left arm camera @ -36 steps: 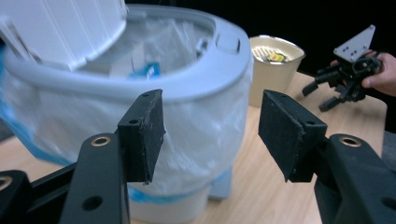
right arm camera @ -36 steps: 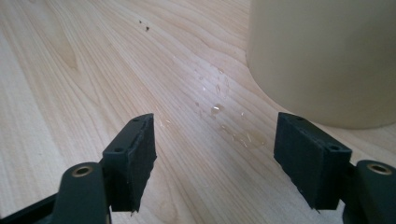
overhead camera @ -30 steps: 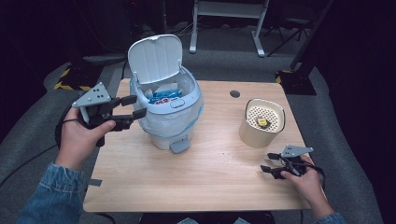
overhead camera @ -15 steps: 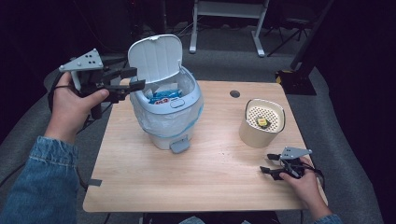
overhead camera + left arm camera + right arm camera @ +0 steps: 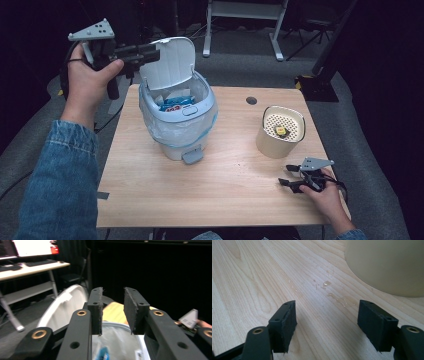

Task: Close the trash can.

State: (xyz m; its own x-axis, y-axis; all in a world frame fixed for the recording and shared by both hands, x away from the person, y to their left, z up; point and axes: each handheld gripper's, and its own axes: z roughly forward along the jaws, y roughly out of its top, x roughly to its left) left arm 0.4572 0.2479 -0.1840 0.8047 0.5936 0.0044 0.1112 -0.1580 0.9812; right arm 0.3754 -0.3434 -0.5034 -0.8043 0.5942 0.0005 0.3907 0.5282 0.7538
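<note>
A: Step in hand?

B: Judged as closing the white plastic pedal bin [image 5: 177,135]. Left gripper [image 5: 150,51] raised, fingertips at the upper edge of the upright white hinged lid [image 5: 170,62]; contact not certain. Jaws just closing, now narrow, nothing between the pads.

A: Next move?

B: Probably a push from behind the lid, forward and down over the rim. Keep the fingers above the hinge line and clear of the clear liner.

A: Right side?

B: Right gripper [image 5: 285,182] resting on the light wooden table [image 5: 225,195], jaws wide and empty. Cream cylindrical canister [image 5: 280,142] just beyond the fingertips, apart from them.

A: Differences between views?

B: High view: blue wrapper [image 5: 175,103] inside the bin, below and ahead of the left fingertips. Left gripper view: bare gap at the left gripper [image 5: 113,311], lid [image 5: 62,307] beside the left-hand finger. Right gripper view: bare wood between the pads of the right gripper [image 5: 327,325], canister wall [image 5: 387,265] ahead.
</note>
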